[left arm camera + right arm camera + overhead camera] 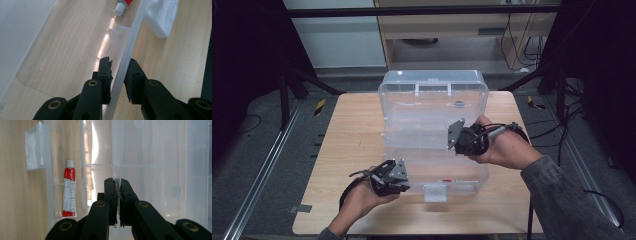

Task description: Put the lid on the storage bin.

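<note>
A clear plastic organiser box (434, 75) lies open on the wooden table (352, 145), its lid raised at the back. My left gripper (404, 189) is at the box's front left, and in the left gripper view it (120, 65) is shut on the thin front wall (125, 52), one jaw inside and one outside. My right gripper (457, 142) reaches in from the right over the middle of the box. In the right gripper view it (116, 182) is shut on a thin clear partition (117, 157). A red and white tube (69, 192) lies in the front compartment.
The white latch (435, 192) hangs off the front wall, close to the table's near edge. Bare wood extends left of the box. Dark frame legs, cables and a shelf unit (452, 35) stand beyond the table's far edge.
</note>
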Tool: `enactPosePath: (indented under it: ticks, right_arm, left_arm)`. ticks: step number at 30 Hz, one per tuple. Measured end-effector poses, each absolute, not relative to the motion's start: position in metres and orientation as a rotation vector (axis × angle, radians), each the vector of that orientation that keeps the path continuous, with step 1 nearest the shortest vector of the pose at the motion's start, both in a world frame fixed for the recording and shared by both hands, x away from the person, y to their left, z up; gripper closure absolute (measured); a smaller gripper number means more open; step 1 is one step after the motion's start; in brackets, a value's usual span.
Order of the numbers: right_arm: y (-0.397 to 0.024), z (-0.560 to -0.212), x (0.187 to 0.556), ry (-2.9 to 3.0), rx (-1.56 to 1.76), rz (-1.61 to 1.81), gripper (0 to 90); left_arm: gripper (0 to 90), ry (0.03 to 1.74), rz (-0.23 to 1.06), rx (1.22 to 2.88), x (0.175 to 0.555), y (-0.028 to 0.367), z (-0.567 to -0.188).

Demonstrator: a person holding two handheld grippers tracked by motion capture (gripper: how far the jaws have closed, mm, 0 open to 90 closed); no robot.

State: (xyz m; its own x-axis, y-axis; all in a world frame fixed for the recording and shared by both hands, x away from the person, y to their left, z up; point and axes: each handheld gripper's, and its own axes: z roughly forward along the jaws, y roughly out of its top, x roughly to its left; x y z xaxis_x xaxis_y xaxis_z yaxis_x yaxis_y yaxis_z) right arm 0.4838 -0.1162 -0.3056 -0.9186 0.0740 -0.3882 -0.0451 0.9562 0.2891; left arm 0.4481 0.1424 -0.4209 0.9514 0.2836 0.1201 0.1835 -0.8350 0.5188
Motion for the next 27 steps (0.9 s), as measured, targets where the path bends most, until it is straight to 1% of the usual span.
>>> enactPosePath:
  ticks: [17, 19, 23, 27]
  right_arm:
    - [-0.121, -0.31, 0.481, 2.736, 0.025, 0.441, 85.3]
    - [-0.12, -0.31, 0.481, 2.737, 0.024, 0.434, 85.2]
    - [-0.122, -0.31, 0.481, 2.737, 0.024, 0.438, 85.0]
    - [-0.122, -0.31, 0.482, 2.736, 0.022, 0.44, 84.6]
  left_arm:
    - [74.3, 0.325, 0.295, 2.578, 0.445, 0.142, -0.422]
    - [71.3, 0.326, 0.31, 2.578, 0.444, 0.142, -0.422]
    - [61.1, 0.33, 0.326, 2.536, 0.439, 0.145, -0.414]
    - [58.1, 0.297, 0.328, 2.463, 0.429, 0.151, -0.397]
